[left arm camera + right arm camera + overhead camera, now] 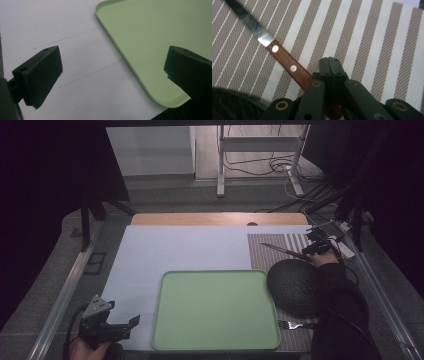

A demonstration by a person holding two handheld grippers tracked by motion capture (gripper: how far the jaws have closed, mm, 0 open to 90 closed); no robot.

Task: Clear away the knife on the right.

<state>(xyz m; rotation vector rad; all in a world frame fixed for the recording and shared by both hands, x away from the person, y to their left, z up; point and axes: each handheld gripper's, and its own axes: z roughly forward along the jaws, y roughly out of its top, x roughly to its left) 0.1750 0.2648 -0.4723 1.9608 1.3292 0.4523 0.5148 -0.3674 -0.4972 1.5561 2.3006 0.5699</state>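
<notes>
The green tray (216, 310) sat in the middle of the table (150, 255), near the person's side. Everything else is told from that tray.

To the right of the tray lay a striped mat (260, 251). On the mat was a dark round bowl (295, 286), flipped upside down, just beside the tray's right edge. A fork (295, 324) lay on the mat in front of the bowl, near the tray's right front corner.

Behind the bowl, farther from the tray, was the knife (282, 251) with a brown wood handle (288, 66). Its blade pointed back toward the middle of the table. The right gripper (316, 249) was at the handle end. In the right gripper view its jaws were pressed together, and the handle ran under them. It could not be told if they were pinching it.

The left gripper (131, 322) was at the tray's left front corner. Its jaws were spread wide with nothing in them. In the left gripper view one jaw was over the white table and the other over the tray's edge (120, 53).
</notes>
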